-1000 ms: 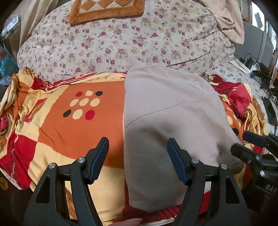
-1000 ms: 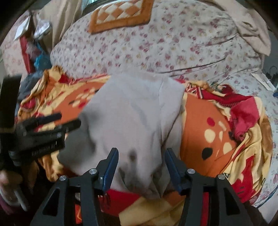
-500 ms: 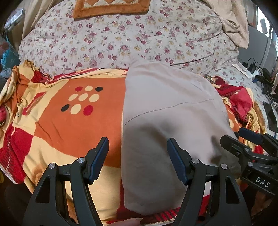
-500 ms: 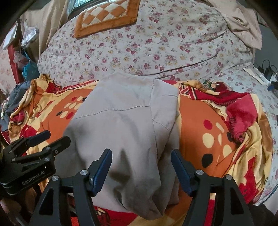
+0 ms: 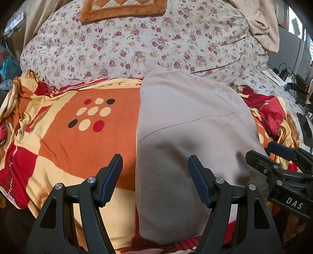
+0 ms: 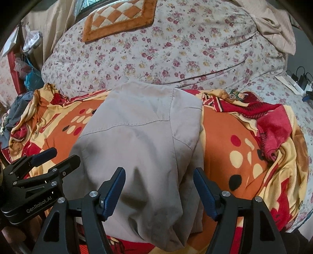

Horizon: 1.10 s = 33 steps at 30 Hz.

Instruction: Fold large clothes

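The left tool [image 5: 155, 176] is held wide open above the near edge of the bed, with nothing gripped between its blue pads; its left finger is seen over the orange blanket [image 5: 78, 140] and its right finger over the beige garment [image 5: 187, 125]. The right tool [image 6: 159, 190] is likewise spread wide and empty, both fingers poised over the garment's near, rumpled end. Each tool is glimpsed at the edge of the other's view. The beige garment [image 6: 140, 132] is laid folded on the blanket, its long axis running away from the tools, a stitched seam crossing its middle. Beyond its far end, a floral quilt [image 5: 137, 45] is heaped, and a brown checkered mat [image 6: 119, 17] is rested on top.
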Tool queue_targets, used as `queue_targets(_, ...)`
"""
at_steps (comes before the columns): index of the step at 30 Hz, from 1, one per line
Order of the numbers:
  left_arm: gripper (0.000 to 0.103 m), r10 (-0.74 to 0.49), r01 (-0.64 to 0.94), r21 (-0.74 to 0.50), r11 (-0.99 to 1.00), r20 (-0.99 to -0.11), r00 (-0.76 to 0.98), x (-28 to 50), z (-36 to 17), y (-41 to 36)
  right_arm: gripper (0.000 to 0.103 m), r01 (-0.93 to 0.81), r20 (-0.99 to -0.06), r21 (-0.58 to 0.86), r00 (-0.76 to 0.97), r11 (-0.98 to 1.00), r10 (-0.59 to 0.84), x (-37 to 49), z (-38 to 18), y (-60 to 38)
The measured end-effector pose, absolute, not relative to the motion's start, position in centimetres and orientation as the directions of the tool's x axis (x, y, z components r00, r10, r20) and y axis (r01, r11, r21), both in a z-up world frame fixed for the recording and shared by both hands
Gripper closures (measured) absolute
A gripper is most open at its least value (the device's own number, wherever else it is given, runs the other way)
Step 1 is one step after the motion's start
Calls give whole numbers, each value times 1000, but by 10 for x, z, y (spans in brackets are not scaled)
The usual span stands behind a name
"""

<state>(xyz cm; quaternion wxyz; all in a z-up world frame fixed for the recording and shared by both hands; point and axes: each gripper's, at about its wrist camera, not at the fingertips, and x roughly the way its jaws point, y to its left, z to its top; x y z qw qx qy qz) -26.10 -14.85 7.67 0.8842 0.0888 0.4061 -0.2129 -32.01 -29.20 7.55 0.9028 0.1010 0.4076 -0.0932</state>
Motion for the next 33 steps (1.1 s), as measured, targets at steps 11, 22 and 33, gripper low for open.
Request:
queue_targets(11,33,-301,449,-15,894,-762,573,-258,74,-150,32,244,-759,103,646,964,-83,-316,73,-291)
queue_targets(22,33,-300,444,-18,896,-763,573,-258,72,-150,32,235,-766,98,639,967,-77,-314,70,-289)
queue_targets(33,33,-291,434,-14,901,-763,578,-259,70,-150,32,234,-766,98,639,967,-77,-314,70,-289)
